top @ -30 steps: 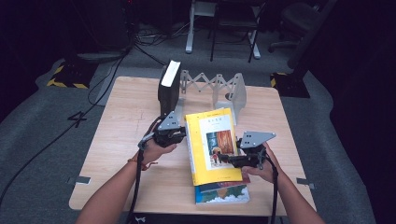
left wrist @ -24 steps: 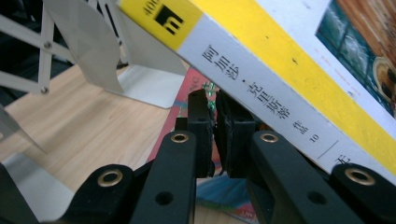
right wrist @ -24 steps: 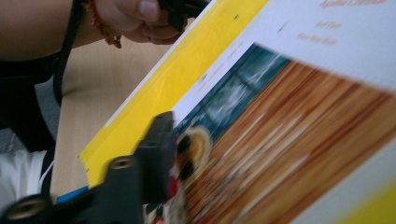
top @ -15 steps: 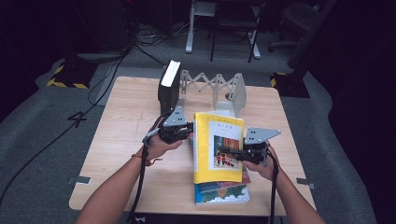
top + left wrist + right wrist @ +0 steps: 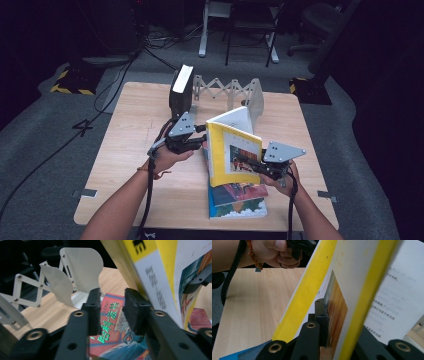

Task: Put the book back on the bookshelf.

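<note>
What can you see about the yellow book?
The yellow book is a thin paperback with a yellow cover and spine, a picture on its front and white printed pages. It is lifted and tilted nearly upright above two more books lying on the table. The right claw is shut on its cover. The left claw, its jaws just opening, is at the spine with nothing between its pads.

Both grippers black, each topped by a grey three-cornered plate (image 5: 183, 124) with small holes. Brass-ringed pivots on the jaw links, black block pads (image 5: 133, 310). Black cables (image 5: 149, 190) trail back. Bare forearms, beaded bracelet (image 5: 145, 171) on left wrist.
</note>
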A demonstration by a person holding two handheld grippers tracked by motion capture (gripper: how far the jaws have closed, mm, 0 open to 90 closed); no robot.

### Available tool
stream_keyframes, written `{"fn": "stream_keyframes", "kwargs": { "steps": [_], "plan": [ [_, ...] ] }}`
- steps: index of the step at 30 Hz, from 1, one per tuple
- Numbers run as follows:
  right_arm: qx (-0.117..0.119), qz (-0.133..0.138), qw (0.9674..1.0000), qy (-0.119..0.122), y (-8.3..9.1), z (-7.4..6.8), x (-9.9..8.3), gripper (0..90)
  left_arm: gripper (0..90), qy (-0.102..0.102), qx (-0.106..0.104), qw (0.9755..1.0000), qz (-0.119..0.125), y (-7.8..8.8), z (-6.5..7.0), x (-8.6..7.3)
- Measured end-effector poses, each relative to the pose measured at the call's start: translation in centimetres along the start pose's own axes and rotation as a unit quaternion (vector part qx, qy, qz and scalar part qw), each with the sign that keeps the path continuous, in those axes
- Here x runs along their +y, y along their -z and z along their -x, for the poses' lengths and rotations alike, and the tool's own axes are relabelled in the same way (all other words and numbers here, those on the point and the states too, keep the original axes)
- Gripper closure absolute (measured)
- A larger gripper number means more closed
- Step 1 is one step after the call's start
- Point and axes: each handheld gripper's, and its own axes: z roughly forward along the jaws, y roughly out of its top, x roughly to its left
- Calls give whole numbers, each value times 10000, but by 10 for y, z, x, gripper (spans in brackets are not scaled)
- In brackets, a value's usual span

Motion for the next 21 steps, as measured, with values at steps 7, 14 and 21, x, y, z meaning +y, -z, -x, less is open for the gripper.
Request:
{"fn": "stream_keyframes", "kwargs": {
  "steps": [7, 14, 21],
  "plan": [
    [-46, 119, 9999, -11, 5, -4, -4, 852, 457, -25, 65, 9993, -360, 4, 16, -20],
    [-72, 150, 9999, -19, 7, -6, -6, 849, 378, -175, 133, 9970, -736, 9, 39, -44],
    [-128, 150, 9998, 4, 9, -9, -7, 849, 282, 0, -39, 9939, -1102, 10, 53, -63]
  ]
}}
